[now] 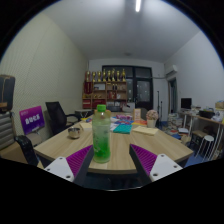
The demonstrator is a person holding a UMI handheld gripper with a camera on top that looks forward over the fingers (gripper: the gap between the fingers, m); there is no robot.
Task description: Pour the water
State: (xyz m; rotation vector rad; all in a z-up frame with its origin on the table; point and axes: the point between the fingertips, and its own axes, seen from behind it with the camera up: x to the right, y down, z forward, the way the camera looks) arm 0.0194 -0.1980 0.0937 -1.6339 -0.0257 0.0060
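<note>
We log the tool (pixel 101 160) with its two fingers spread wide, purple pads (pixel 78 160) facing inward and nothing pressed between them. The clear plastic bottle with green liquid in its lower part and a pale cap (pixel 101 133) stands upright on the light wooden surface (pixel 60 143), on the tool's centre line. Its base sits between the fingertips or just ahead of them; we cannot tell whether it is fully inside the gap. A gap shows at either side of the bottle, so neither pad touches it.

Key relation: the bottle lies straight ahead of the tool, its long axis vertical and square to the line between the pads. We judge that a straight advance followed by a closing of the fingers would take it at the lower body, where the green liquid sits. No sideways correction looks needed.

A small grey metal pot or cup (pixel 73 131) stands on the surface beyond the fingers, to the left of the bottle and apart from it; we take it as a possible receiver for the pour, though this is uncertain. Further back there is table clutter, a shelf with bottles (pixel 106 78) against the far wall, and a black office chair (pixel 56 113).

Our judgement of stage: approach, bottle not yet gripped, pouring not begun. Risk: tipping the tall bottle if one pad meets it first.
</note>
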